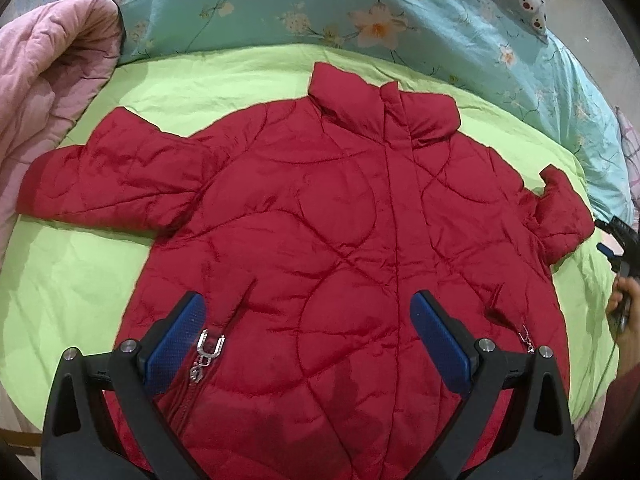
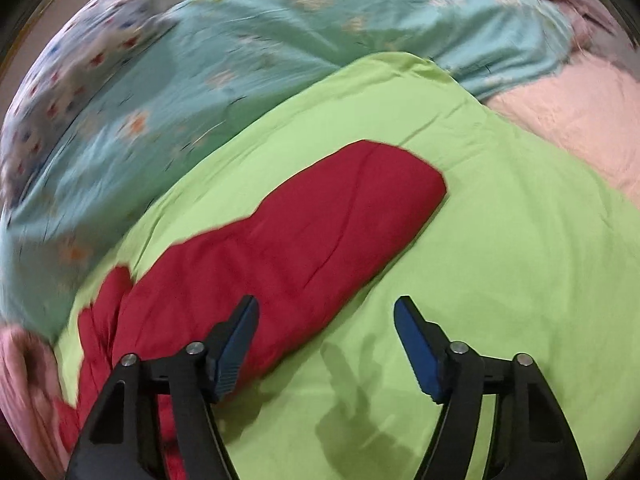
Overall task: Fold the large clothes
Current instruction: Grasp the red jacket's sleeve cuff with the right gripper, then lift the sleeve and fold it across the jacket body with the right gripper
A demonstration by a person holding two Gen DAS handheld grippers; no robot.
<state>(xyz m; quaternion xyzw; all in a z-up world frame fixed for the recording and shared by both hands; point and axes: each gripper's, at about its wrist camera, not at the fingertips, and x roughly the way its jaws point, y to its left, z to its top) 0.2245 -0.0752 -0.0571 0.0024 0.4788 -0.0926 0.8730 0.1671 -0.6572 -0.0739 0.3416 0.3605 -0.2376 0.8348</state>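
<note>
Now the red jacket (image 1: 320,216) lies front up and zipped on the green sheet (image 1: 80,280) of the bed, collar at twelve o'clock, hem at six. Spread flat like that, I'd say it is laid out ready for folding, and no fold is made yet. One sleeve (image 1: 108,176) runs straight out to nine o'clock; the other sleeve (image 1: 560,216), at three, is bunched up short.

Left tool (image 1: 308,340) hangs over the lower front, jaws wide apart, nothing between the blue pads (image 1: 176,344) but open air above the cloth. A silver zip pull (image 1: 208,346) glints just beside the left pad, likely a pocket zip.

Right tool (image 2: 326,344) looks down at a long red sleeve (image 2: 288,240), which runs from seven o'clock up toward one. Its jaws stand apart and grip nothing; the left pad is over the sleeve's edge, the right over bare sheet. To my eye it is lining up for that sleeve, to bring it in across the body. That view is blurred, so I can't say whether a pad touches.

Floral quilt (image 1: 320,12) and pink quilt (image 1: 52,80) are pushed back, leaving room.

No brand, label or writing readable anywhere.
</note>
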